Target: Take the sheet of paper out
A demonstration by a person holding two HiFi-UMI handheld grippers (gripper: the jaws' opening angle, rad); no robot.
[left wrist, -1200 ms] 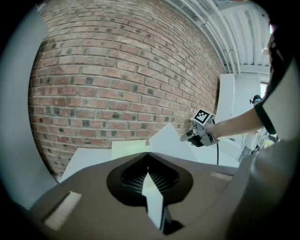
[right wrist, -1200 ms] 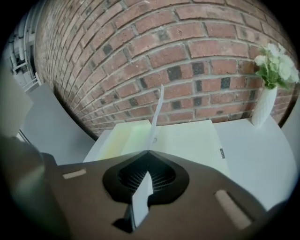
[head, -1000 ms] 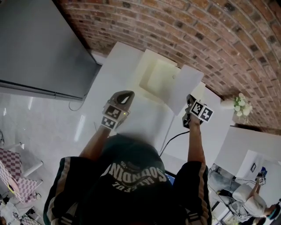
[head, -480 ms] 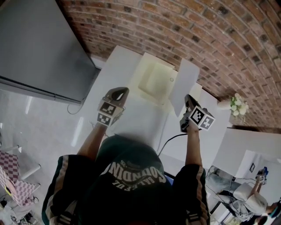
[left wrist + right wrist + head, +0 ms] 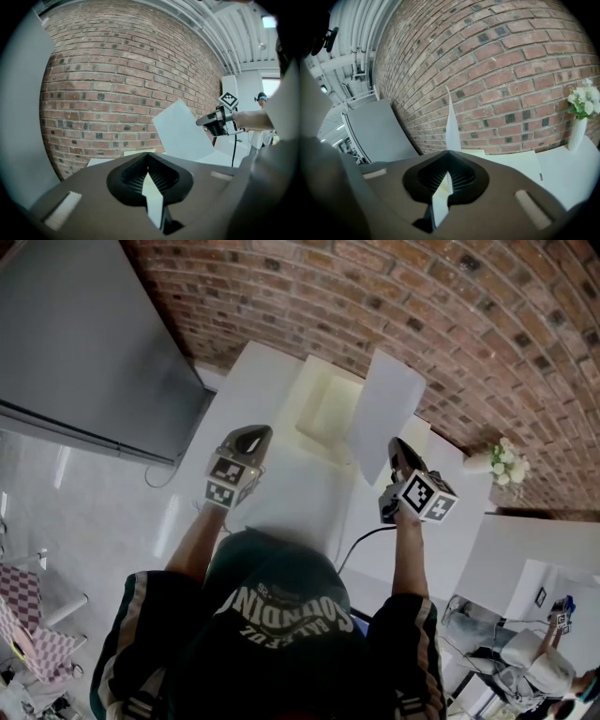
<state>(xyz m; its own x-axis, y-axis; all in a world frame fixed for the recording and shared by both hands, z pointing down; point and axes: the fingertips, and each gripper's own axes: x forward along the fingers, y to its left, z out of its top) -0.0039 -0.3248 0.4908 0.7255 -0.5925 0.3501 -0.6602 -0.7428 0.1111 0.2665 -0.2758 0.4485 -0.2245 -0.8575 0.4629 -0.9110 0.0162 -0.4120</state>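
Observation:
A white sheet of paper [image 5: 384, 413] hangs in the air above the table, with my right gripper [image 5: 397, 452] shut on its lower corner. In the right gripper view the sheet [image 5: 452, 123] stands edge-on, rising from the closed jaws. Below and left of it an open cream folder [image 5: 323, 407] lies on the white table [image 5: 281, 498]. My left gripper [image 5: 249, 441] hovers left of the folder with its jaws together and nothing in them. From the left gripper view, the sheet [image 5: 180, 133] and the right gripper [image 5: 200, 122] show at the right.
A brick wall [image 5: 441, 315] runs behind the table. A grey cabinet [image 5: 84, 334] stands at the left. A small vase of white flowers [image 5: 506, 463] sits at the table's far right. A black cable [image 5: 361, 540] hangs off the near edge.
My right gripper has risen with the sheet, which has lifted off the folder and now stands higher and more upright. The left gripper has shifted slightly.

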